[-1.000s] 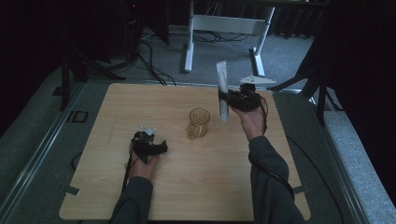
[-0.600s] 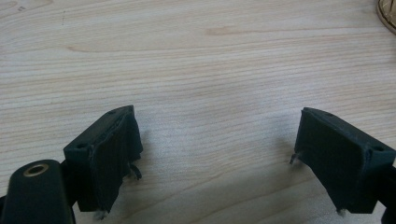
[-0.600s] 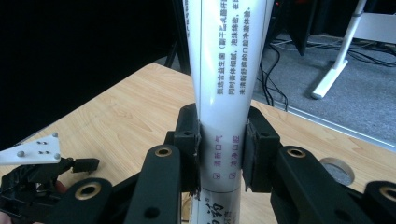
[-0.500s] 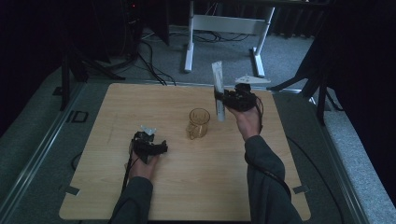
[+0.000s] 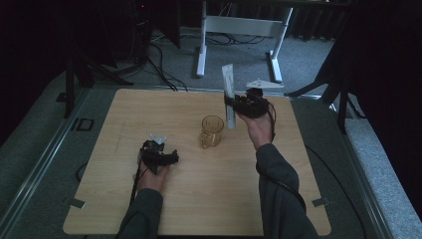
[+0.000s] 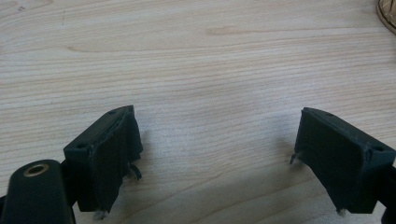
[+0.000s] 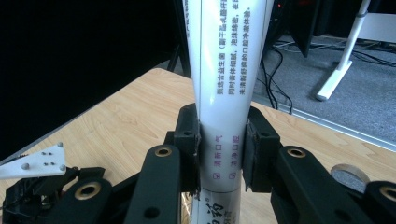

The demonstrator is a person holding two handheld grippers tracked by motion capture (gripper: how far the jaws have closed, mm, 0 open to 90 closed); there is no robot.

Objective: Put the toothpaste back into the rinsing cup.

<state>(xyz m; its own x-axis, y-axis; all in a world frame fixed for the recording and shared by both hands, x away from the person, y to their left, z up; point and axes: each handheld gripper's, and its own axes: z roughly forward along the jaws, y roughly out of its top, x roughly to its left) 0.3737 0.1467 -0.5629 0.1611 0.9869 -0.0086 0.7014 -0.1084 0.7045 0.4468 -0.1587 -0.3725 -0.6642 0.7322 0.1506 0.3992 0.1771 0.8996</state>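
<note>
In the high view, the right gripper (image 5: 238, 105) holds a white tube (image 5: 228, 94) upright above the far right part of the wooden table (image 5: 209, 199), just beside a clear glass mug (image 5: 211, 131) that stands near the table's middle; the left gripper (image 5: 166, 158) rests low on the table, well apart from the mug. In the left gripper view, its jaws stand spread wide over bare wood. In the right gripper view, the jaws pinch the tube (image 7: 228, 93) on both sides, its printed face towards the camera.
</note>
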